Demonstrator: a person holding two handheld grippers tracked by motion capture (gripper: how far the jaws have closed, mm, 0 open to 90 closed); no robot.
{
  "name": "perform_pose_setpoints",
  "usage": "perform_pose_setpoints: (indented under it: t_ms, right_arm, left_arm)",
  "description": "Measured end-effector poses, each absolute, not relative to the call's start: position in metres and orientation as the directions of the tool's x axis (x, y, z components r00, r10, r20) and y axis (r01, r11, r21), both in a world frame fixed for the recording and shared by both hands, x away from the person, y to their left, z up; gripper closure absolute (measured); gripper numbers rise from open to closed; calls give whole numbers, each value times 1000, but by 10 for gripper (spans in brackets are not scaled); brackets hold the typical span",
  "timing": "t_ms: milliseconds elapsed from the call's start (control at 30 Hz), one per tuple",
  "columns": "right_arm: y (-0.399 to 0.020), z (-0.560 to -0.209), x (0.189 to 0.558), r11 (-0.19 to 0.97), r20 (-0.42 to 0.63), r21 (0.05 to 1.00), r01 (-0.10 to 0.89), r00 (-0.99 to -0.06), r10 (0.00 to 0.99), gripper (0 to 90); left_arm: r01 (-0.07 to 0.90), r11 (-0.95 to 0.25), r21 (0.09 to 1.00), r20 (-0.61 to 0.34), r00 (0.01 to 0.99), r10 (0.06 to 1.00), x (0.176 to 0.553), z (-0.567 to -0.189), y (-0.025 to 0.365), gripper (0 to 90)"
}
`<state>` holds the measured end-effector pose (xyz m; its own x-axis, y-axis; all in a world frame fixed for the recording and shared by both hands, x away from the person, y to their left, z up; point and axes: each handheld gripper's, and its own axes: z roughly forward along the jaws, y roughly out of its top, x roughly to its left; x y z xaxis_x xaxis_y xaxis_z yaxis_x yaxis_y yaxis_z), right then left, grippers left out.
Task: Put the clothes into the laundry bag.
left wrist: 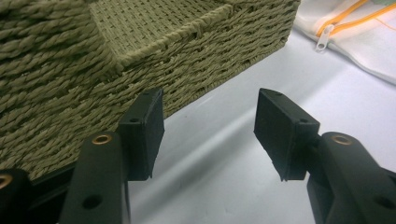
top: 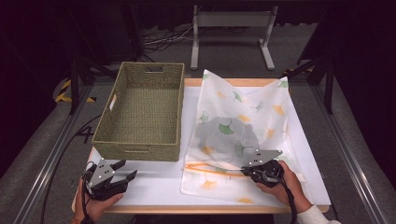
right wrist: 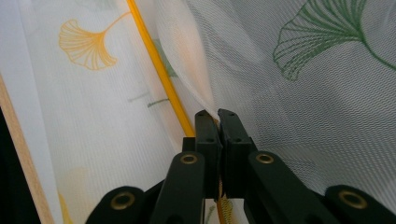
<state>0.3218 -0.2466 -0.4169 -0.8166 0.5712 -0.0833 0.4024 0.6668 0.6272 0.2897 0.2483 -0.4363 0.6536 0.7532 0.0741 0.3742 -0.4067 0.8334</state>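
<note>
A white mesh laundry bag (top: 238, 126) printed with green and orange ginkgo leaves lies on the right half of the white table, its far end propped up. Something grey (top: 229, 140) shows through the mesh. An orange zipper (top: 210, 169) runs along the bag's near end. My right gripper (top: 252, 170) is shut on the mesh edge beside the zipper (right wrist: 154, 60); in the right gripper view the jaws (right wrist: 217, 116) pinch the fabric. My left gripper (top: 128, 170) stands open over bare table in front of the basket, nothing between its jaws (left wrist: 210, 121).
A woven olive basket (top: 140, 149) with nothing in it stands on the table's left half, its near wall (left wrist: 93, 70) close to my left gripper. The zipper pull (left wrist: 324, 39) lies on the table right of the basket. The table's wooden front edge (top: 210, 209) runs below both hands.
</note>
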Motion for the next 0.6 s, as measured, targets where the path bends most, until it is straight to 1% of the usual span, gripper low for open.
perform_pose_setpoints:
  t_ms: [400, 500, 600]
  right_arm:
    - [-254, -423, 323, 669, -60, 611, 423, -819, 571, 870]
    - [-254, -424, 321, 683, -55, 603, 412, -833, 550, 841]
    - [-255, -425, 321, 686, -54, 597, 417, -832, 553, 845]
  left_arm:
    - [397, -389, 831, 70, 620, 782, 289, -438, 258, 399]
    - [410, -333, 849, 31, 591, 806, 288, -439, 262, 384]
    - [412, -331, 849, 30, 588, 808, 287, -439, 264, 373]
